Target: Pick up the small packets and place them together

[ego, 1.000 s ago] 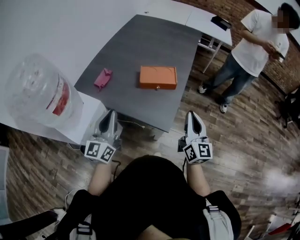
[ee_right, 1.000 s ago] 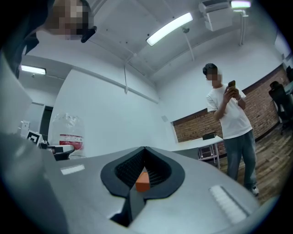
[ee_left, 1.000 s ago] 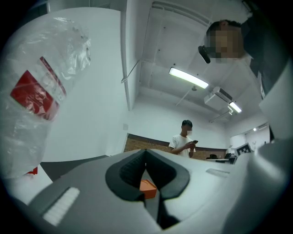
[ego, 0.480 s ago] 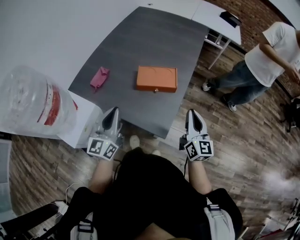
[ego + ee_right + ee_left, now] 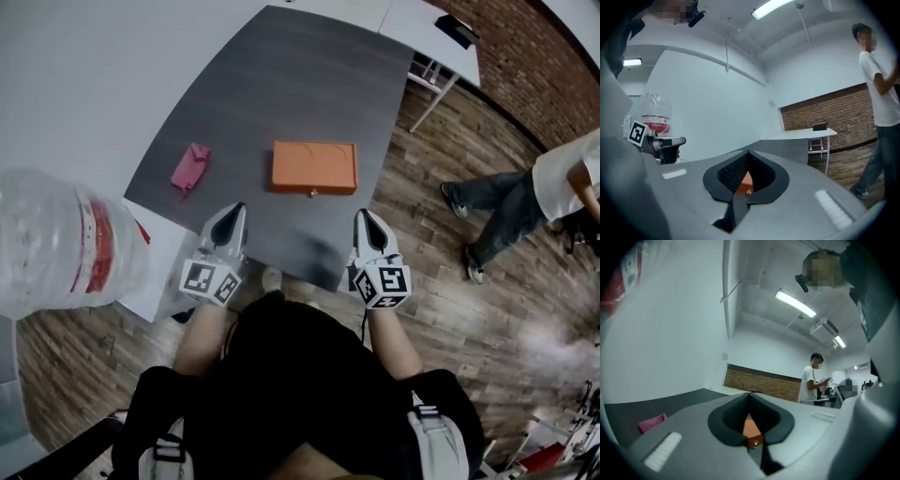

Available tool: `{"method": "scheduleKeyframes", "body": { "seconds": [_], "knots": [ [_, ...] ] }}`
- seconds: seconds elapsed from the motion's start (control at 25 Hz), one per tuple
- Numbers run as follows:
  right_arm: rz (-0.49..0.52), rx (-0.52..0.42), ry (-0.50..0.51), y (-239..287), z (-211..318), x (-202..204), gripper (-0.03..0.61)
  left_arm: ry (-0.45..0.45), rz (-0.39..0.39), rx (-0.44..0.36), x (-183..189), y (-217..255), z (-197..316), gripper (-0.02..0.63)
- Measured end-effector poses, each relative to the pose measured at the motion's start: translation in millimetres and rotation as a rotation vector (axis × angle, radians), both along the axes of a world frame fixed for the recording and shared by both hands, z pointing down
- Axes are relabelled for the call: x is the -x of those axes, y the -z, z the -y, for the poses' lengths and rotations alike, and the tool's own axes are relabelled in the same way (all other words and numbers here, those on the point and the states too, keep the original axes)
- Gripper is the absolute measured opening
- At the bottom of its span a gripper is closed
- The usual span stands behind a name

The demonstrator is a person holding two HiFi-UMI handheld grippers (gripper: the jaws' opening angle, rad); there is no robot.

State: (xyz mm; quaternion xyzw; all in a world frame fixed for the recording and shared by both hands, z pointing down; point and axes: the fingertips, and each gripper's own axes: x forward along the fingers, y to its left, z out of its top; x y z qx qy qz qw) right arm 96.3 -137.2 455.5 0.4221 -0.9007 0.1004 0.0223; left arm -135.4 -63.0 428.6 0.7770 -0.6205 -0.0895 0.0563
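While the head view lays out the whole grey table (image 5: 309, 84), w/ a big water bottle (image 5: 56, 248) near its left corner, the gripper views sit low at the table's near edge. The orange box (image 5: 314, 167) shows in all three (only a sliver past each pair of jaws). Left gripper (image 5: 236, 208) & right gripper (image 5: 364, 216) both have jaws pressed together, nothing between. The pink packet (image 5: 190, 167) lies on the table left of the box, apart from it, and shows only in the head & left gripper views.

Pink pkt (image 5: 190, 167), orange box (image 5: 314, 167), dk-grey tbl (image 5: 300, 94)
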Motion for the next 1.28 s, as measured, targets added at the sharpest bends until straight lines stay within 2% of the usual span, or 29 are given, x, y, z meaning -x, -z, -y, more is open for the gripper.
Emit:
{"method": "scheduleKeyframes", "body": {
  "seconds": [0.28, 0.6, 0.84, 1.04, 1.28],
  "knots": [
    [-0.101, 0.124, 0.01, -50, 16, 39, 0.006, -0.054, 0.003, 0.091, 2, -35, 29, 0.0],
    [-0.25, 0.294, 0.02, -121, 33, 74, 0.064, -0.103, 0.001, 0.165, 12, -60, 48, 0.0],
    [-0.313, 0.42, -0.001, -163, 47, 82, 0.127, -0.098, -0.009, 0.187, 19, -66, 55, 0.0],
    [-0.377, 0.508, -0.012, -194, 52, 87, 0.14, -0.078, -0.019, 0.209, 27, -73, 47, 0.0],
    [-0.426, 0.557, -0.051, -210, 63, 85, 0.137, -0.031, -0.035, 0.231, 43, -82, 37, 0.0]
  ]
}}
